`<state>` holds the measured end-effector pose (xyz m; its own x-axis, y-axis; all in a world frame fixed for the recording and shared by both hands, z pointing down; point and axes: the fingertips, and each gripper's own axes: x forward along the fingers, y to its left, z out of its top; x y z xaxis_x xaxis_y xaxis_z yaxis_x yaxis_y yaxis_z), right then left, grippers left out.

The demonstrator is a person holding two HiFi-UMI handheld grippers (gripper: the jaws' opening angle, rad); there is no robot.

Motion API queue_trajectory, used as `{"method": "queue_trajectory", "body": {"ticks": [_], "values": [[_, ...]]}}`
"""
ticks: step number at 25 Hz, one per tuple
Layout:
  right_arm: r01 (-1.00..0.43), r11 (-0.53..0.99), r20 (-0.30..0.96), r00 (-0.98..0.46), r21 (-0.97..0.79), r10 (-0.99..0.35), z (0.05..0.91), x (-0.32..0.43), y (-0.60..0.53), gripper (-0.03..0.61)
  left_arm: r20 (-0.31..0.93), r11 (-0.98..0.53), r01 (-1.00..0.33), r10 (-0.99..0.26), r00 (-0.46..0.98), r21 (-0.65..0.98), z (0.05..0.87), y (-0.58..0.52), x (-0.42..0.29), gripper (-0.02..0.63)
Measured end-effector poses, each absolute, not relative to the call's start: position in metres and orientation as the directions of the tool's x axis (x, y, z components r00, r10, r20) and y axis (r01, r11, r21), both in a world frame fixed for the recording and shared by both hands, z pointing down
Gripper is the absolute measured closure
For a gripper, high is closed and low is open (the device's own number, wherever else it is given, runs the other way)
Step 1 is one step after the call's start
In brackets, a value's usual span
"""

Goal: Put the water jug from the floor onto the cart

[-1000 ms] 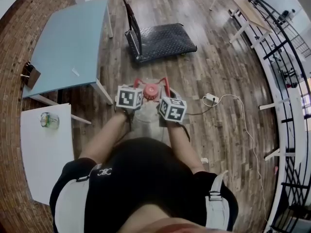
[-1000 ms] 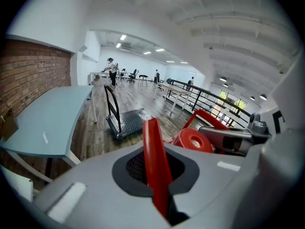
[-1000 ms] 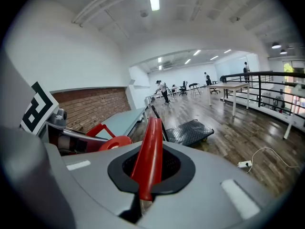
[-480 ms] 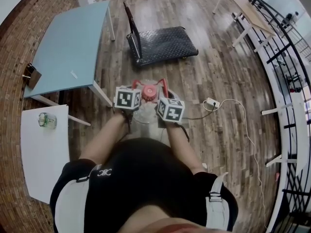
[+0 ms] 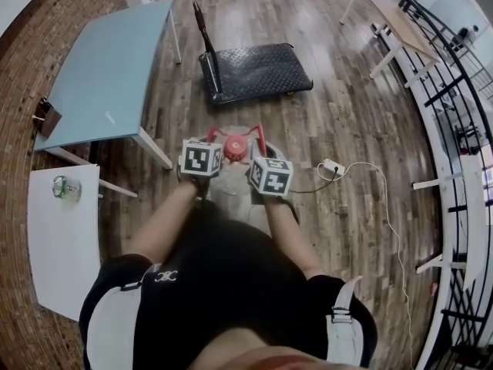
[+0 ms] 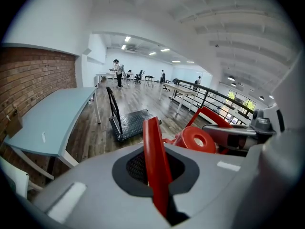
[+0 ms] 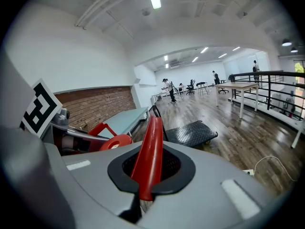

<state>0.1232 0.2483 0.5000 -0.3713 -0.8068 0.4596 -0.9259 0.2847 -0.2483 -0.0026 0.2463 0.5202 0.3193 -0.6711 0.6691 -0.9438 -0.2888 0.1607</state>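
Two grippers listed, says the clerk; state of each?

Checker: Left gripper (image 6: 159, 194), jaws pinched shut on the left handle (image 6: 153, 151). Right gripper (image 7: 143, 185), jaws likewise closed on the right handle (image 7: 148, 147). Both handles are red and stand upright in the grip.

Clerk: Jug, location?

Checker: The jug (image 5: 231, 190) hangs between the grippers, just in front of the person (image 5: 223, 284), with its red cap (image 5: 236, 149) on top. It looks clear of the floor (image 5: 347, 122), though its base is hidden.

Clerk: Changes over the last second?

Checker: Grip, none. Position, some. In the head view the table (image 5: 100, 83) and the floorboards have slid slightly back, and the cart (image 5: 258, 66) sits a touch nearer. The person has therefore carried the jug a short way forward.

Clerk: Bearing on the task?

Checker: Lift judged done, carry under way. The cart is still well apart from the jug, straight ahead. Remaining: close the gap, lower the jug onto the deck, then let go of both handles.
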Motion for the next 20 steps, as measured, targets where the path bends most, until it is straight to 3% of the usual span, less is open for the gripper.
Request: {"method": "queue_trajectory", "body": {"ticks": [20], "values": [[-0.933, 0.221, 0.484, -0.338, -0.283, -0.807, 0.534, 0.146, 0.11, 0.558, 0.666, -0.423, -0.89, -0.616, 0.421, 0.171, 0.548, 0.092, 0.017, 0.614]]}}
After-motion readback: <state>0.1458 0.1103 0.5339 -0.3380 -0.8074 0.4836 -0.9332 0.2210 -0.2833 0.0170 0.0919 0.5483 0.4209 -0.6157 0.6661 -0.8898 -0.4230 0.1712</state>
